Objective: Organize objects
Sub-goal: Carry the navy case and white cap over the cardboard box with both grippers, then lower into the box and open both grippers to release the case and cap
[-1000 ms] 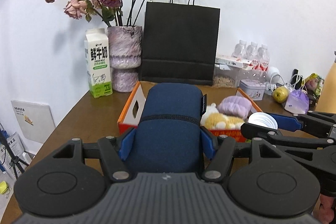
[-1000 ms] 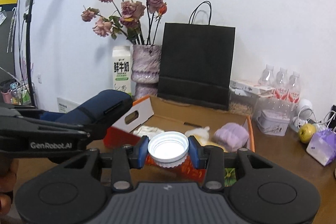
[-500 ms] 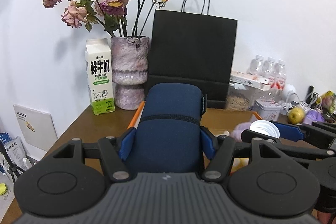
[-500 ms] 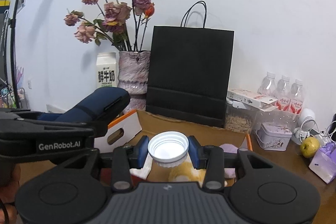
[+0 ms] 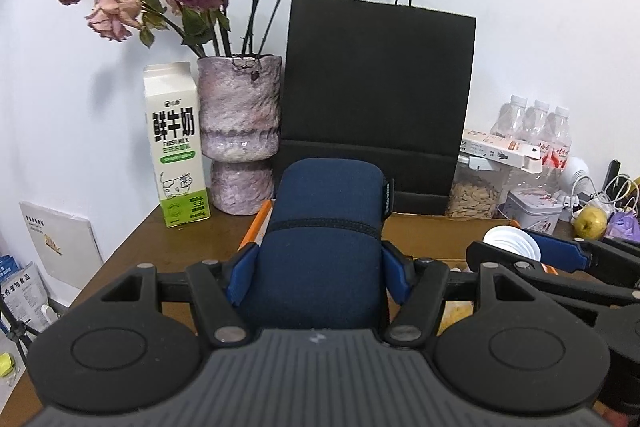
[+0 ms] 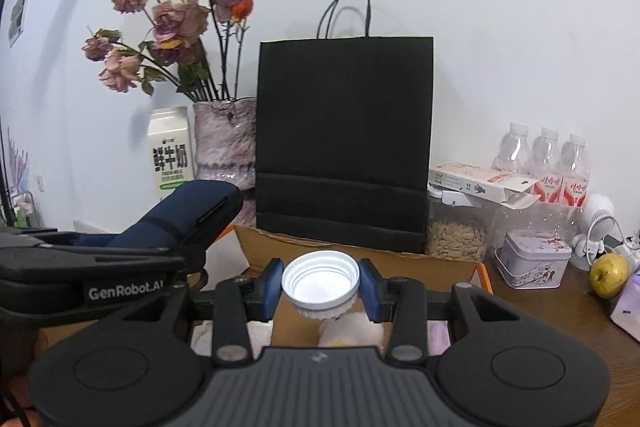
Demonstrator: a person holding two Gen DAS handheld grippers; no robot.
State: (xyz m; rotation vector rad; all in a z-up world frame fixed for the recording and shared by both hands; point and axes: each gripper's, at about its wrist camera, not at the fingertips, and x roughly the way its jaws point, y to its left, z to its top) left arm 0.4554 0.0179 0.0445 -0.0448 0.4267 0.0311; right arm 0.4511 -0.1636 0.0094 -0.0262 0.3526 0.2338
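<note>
My left gripper (image 5: 320, 277) is shut on a navy blue padded pouch (image 5: 326, 239) that juts forward between its blue pads. The same pouch (image 6: 188, 217) shows at the left of the right wrist view. My right gripper (image 6: 320, 285) is shut on a white screw lid (image 6: 320, 283), open side up; the lid (image 5: 510, 243) also appears at the right of the left wrist view. Both hang over an open cardboard box with an orange rim (image 6: 482, 277), which holds soft toys mostly hidden under the grippers.
A black paper bag (image 5: 378, 99) stands just behind the box. A milk carton (image 5: 176, 147) and a vase of dried roses (image 5: 240, 131) stand at back left. A seed jar (image 6: 456, 233), water bottles (image 6: 544, 155), a tin (image 6: 534, 259) and a pear (image 6: 608, 273) crowd the right.
Both grippers have moved forward over the box toward the black bag, each keeping its hold. The bag, vase and carton loom larger, and the box contents have slipped under the grippers.
</note>
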